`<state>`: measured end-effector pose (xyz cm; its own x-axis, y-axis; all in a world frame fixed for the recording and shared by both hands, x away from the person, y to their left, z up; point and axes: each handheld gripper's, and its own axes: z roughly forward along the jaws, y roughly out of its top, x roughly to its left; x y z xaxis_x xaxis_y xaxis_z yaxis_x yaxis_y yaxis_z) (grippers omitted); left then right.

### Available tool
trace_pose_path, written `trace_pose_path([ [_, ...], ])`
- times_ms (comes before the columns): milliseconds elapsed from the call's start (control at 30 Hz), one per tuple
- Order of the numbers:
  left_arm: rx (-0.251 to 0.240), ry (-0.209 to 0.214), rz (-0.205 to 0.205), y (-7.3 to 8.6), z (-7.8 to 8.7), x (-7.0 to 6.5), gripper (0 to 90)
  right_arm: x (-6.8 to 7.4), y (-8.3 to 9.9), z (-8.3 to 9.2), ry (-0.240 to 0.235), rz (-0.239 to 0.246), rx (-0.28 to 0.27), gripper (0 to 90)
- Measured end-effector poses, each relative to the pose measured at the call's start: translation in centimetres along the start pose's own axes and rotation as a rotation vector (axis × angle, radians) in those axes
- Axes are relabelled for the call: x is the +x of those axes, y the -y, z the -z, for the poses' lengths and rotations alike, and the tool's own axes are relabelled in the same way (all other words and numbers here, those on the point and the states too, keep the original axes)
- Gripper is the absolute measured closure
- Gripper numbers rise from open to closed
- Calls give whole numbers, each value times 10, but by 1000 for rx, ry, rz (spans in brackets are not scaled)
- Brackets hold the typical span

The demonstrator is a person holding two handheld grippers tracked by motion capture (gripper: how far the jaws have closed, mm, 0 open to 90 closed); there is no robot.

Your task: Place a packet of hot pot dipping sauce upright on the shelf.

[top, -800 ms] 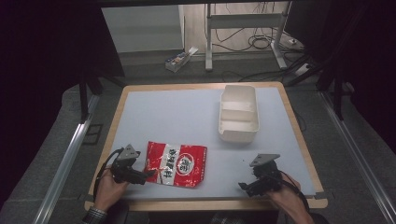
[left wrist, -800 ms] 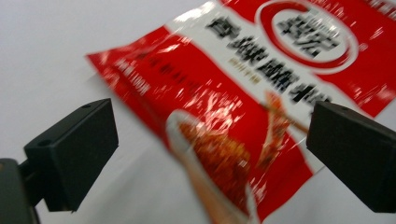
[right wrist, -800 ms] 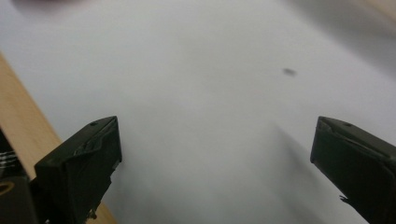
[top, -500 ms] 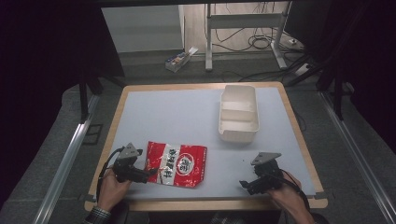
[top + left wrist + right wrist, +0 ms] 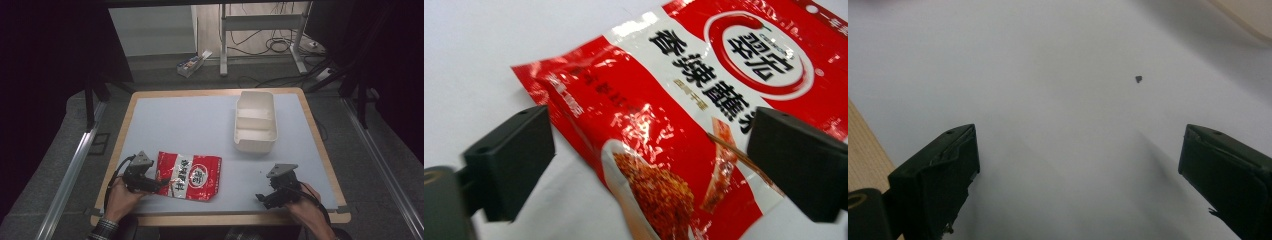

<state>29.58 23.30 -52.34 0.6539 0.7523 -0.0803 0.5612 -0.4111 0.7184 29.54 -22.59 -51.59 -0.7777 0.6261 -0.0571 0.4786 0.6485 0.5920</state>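
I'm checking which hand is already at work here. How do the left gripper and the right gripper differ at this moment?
The left gripper has the red seasoning packet lying between its open jaws, one jaw over the packet's printed face; the right gripper has bare white table mat between its jaws. The left gripper sits at the packet's edge; the right gripper sits apart from it, nearer the white divided container. Both are hand-held near the table's front edge, jaws wide open.
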Motion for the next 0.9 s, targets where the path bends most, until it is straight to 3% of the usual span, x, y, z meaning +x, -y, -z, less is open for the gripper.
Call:
trace_pose_path([
  [167, 24, 17, -8, -12, -6, 4, 317, 1, -1, -1, -1, 8, 7, 27],
  [433, 9, 61, 10, -31, -19, 18, 703, 1, -1, -1, 1, 13, 6, 27],
  [600, 10, 17, -18, -45, -31, 27, 883, 1, -1, -1, 1, 17, 7, 27],
  [900, 47, -5, 16, -51, -51, 49, 895, 1, -1, -2, 0, 29, 15, 27],
])
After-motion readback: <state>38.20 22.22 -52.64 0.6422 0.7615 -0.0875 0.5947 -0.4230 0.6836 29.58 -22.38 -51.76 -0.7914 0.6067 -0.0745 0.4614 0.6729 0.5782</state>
